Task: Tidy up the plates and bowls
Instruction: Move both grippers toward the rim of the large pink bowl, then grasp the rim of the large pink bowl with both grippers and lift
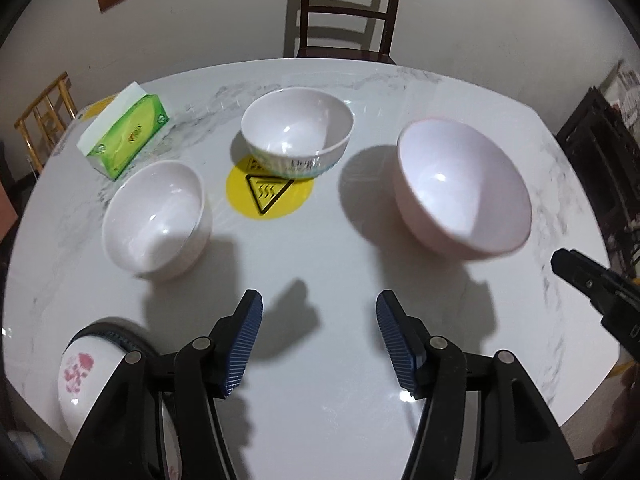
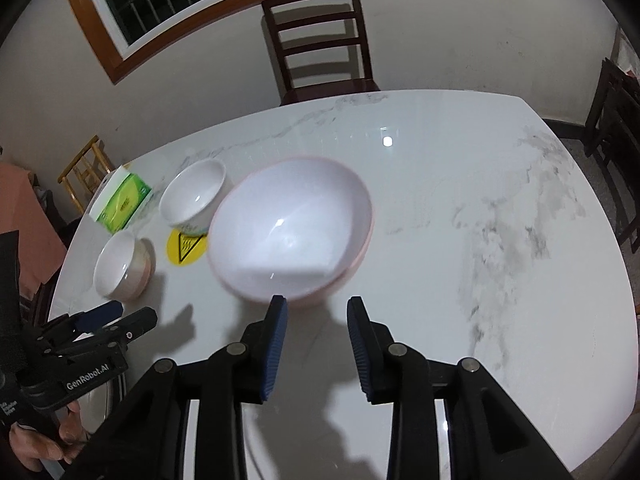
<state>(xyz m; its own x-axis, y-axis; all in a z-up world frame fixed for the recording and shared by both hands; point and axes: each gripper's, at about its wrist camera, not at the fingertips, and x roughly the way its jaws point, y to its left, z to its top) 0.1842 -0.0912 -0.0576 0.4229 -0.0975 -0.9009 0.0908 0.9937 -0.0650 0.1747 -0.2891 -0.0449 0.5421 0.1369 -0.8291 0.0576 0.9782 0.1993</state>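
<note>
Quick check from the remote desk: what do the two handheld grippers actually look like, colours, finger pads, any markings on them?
Both match: the left gripper and right gripper have black linkage arms with round silver pivot pins, and each finger carries a dark blue ribbed pad. Seen from the right wrist camera, the left gripper's black body bears white "GenRobot.AI" lettering. No cables or sleeves are visible.

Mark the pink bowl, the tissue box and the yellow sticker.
pink bowl [image 2: 290, 236]: right wrist view, inner bottom.
tissue box [image 1: 130, 136]: left wrist view, green top face.
yellow sticker [image 1: 269, 196]: left wrist view, warning triangle.
</note>
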